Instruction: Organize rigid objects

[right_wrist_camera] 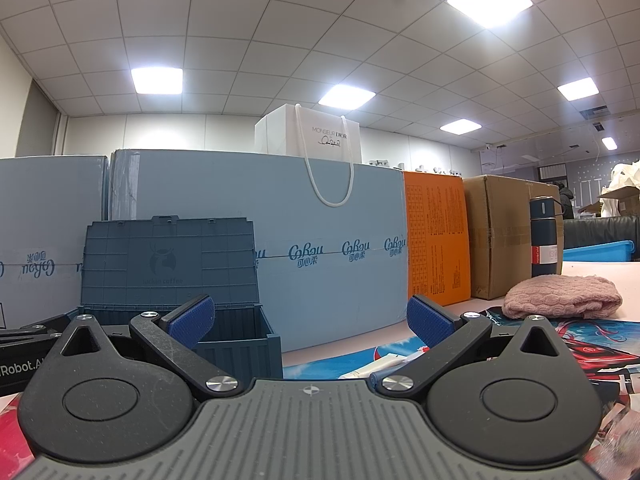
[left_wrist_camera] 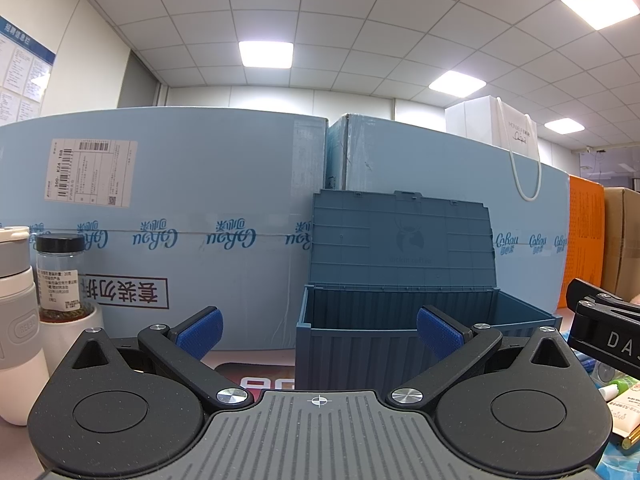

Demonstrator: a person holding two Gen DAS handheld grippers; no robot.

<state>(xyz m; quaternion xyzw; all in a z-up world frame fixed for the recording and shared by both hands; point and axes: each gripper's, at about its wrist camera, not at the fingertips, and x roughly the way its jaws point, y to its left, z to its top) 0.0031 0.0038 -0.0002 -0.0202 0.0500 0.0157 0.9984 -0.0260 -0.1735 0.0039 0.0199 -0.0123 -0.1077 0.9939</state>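
We hold both tools low over the surface (right_wrist_camera: 352, 346), each spread wide with nothing between its blue pads: the left tool (left_wrist_camera: 319, 332) faces the open blue storage box (left_wrist_camera: 400, 344) squarely, and the right tool (right_wrist_camera: 310, 322) sits beside it, angled toward the clutter to the right. We judge that neither has picked anything yet, and that the box stands with its lid (left_wrist_camera: 402, 236) tipped back against the pale blue cartons (left_wrist_camera: 180, 184) so that rigid items can be dropped straight in. Just past the right tool's fingers lie a white tube (right_wrist_camera: 370, 366) and other small packets on a printed mat (right_wrist_camera: 580, 340), the nearest candidates for sorting; the left view catches only their edge at lower right, along with the black body of the right tool. The left view alone shows a white bottle (left_wrist_camera: 16, 320) and a black-capped spice jar (left_wrist_camera: 60, 276) standing in a white cup (left_wrist_camera: 70, 336) at far left, near the box but apart from it. The right view alone shows a pink knitted piece (right_wrist_camera: 562, 296), soft and in our judgement no part of this job, with a dark blue flask (right_wrist_camera: 546, 236) upright behind it. Farther back, an orange box (right_wrist_camera: 436, 240) and a brown carton (right_wrist_camera: 504, 236) line the wall of cartons, and a white gift bag (right_wrist_camera: 316, 136) sits on top.
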